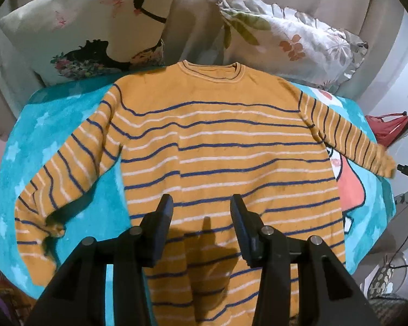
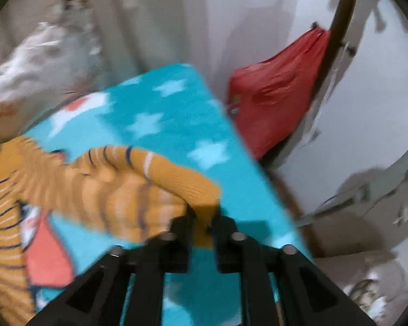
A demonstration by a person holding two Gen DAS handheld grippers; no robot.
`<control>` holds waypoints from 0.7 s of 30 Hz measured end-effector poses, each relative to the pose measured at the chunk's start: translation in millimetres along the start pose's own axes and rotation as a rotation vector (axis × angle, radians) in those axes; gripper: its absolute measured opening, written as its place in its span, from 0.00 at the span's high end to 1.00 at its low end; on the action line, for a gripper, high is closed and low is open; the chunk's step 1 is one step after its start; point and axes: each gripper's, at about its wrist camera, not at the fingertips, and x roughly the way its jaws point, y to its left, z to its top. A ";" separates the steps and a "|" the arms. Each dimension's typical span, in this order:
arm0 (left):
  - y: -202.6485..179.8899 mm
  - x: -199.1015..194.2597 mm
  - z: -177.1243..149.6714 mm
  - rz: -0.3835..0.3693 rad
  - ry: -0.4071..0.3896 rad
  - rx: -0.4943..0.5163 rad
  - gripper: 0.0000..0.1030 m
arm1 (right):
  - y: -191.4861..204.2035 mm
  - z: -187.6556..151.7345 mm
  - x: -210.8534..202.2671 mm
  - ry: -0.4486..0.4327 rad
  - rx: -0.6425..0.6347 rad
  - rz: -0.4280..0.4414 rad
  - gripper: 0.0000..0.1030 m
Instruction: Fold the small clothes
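A small mustard sweater [image 1: 225, 141] with navy and white stripes lies flat, face up, on a turquoise star blanket [image 1: 76, 125], neck at the far side, both sleeves spread out. My left gripper [image 1: 201, 209] is open and empty, hovering above the sweater's lower body. My right gripper [image 2: 201, 221] is shut on the cuff of the sweater's right sleeve [image 2: 160, 187] and holds it lifted off the blanket [image 2: 176, 114]. The right wrist view is blurred by motion. That sleeve end [image 1: 378, 163] also shows at the blanket's right edge in the left wrist view.
Two printed pillows [image 1: 76, 27] [image 1: 291, 38] lean at the far side behind the sweater. A red bag [image 2: 274, 97] hangs beside the blanket's right edge, by a curved dark pole [image 2: 337, 27] and a white wall. The blanket's right edge drops off close to my right gripper.
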 end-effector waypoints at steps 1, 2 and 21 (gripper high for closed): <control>-0.7 1.7 0.0 0.000 0.005 -0.002 0.57 | -4.6 1.6 1.2 -0.004 0.024 -0.031 0.64; -0.7 2.9 -0.8 0.001 0.012 -0.003 0.55 | -9.4 0.5 0.0 -0.006 0.061 -0.018 0.62; 17.8 16.9 -5.9 0.007 0.061 -0.085 0.49 | -5.4 -36.2 75.5 0.093 0.634 0.412 0.42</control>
